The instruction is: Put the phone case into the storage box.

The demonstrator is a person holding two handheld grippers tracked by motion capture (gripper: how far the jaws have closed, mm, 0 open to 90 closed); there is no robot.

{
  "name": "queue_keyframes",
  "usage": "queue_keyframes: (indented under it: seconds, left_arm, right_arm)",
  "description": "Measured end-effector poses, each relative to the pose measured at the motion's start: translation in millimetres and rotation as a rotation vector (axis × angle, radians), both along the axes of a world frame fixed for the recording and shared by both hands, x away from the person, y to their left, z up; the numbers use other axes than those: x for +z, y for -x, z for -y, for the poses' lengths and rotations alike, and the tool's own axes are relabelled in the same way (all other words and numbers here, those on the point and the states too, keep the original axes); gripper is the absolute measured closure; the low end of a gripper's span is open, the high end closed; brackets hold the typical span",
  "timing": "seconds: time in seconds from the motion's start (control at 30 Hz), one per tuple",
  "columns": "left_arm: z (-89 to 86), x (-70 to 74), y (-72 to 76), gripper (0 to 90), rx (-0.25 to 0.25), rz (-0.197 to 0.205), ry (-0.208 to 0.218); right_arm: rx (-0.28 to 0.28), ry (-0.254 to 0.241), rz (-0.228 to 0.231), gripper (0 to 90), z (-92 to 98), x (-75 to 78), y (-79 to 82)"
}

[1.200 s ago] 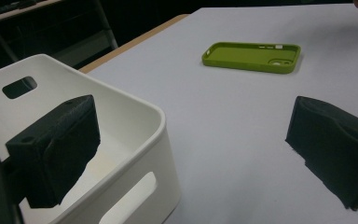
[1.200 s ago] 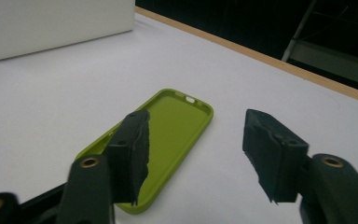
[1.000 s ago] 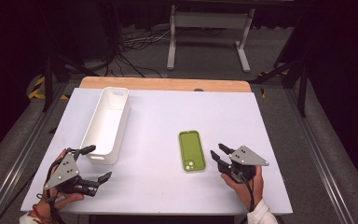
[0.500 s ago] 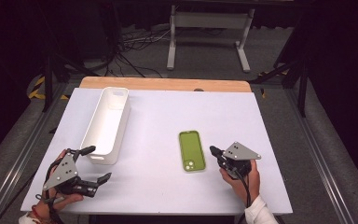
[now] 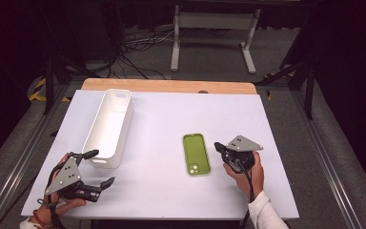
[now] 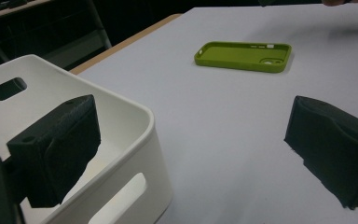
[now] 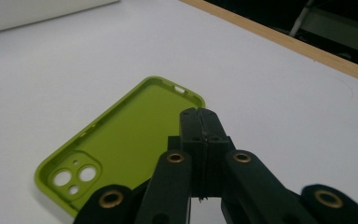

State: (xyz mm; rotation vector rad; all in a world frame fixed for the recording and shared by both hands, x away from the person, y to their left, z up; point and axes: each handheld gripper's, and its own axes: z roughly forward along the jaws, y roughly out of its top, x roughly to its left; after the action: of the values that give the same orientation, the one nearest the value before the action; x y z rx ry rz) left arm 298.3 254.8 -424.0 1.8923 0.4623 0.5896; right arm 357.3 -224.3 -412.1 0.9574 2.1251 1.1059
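A green phone case (image 5: 196, 153) lies inside-up on the white table (image 5: 171, 119), right of centre. My right gripper (image 5: 218, 147) sits just right of it, shut with nothing between its jaws. In the right gripper view the closed tips (image 7: 199, 114) hover over the case's (image 7: 121, 140) near edge; I cannot tell whether they touch it. My left gripper (image 5: 103, 167) rests open at the front left, beside the near end of a white bin (image 5: 106, 161). In the left gripper view its open jaws (image 6: 191, 149) frame the bin corner (image 6: 135, 112), with the case (image 6: 244, 56) farther off.
The long white bin runs from front left toward the back of the table. A wooden strip (image 5: 171, 86) borders the far edge. Beyond it stand a metal stand (image 5: 212, 28) and cables on the dark floor.
The right gripper's jaws have gone from partly open to shut, and it has shifted a little toward the phone case. The left gripper has stayed put.
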Motion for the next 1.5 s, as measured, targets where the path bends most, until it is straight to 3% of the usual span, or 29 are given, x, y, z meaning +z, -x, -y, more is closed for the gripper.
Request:
queue_keyframes:
  seconds: [0.27, 0.3, 0.43, 0.83, 1.33, 1.5]
  left_arm:
    - [1.8, -0.7, -0.2, 4.1, -0.004, -0.008, -0.003]
    - [2.2, -1.1, 0.1, 4.1, -0.003, -0.014, 0.001]
    - [2.3, -1.1, 0.1, 4.1, -0.002, -0.015, 0.001]
    - [1.8, -1.7, -0.9, 4.2, -0.005, -0.011, -0.009]
    - [0.8, -2.7, -0.8, 4.2, -0.012, -0.011, -0.004]
    - [1.0, -2.7, -0.3, 4.2, -0.015, -0.014, -0.008]
  right_arm:
    - [0.010, -0.013, -0.022, 90.0, -3.1, -0.5, -16.2]
    - [0.010, 0.010, -0.026, 90.0, -6.0, -0.5, -21.8]
    - [0.017, 0.028, -0.033, 90.0, -10.0, -1.7, -31.4]
    - [0.136, 0.042, -0.086, 90.0, -43.7, -0.9, -62.8]
    - [0.251, 0.159, -0.177, 90.0, -95.2, -18.5, -91.4]
    - [0.272, 0.180, -0.176, 90.0, -103.3, -20.7, -95.8]
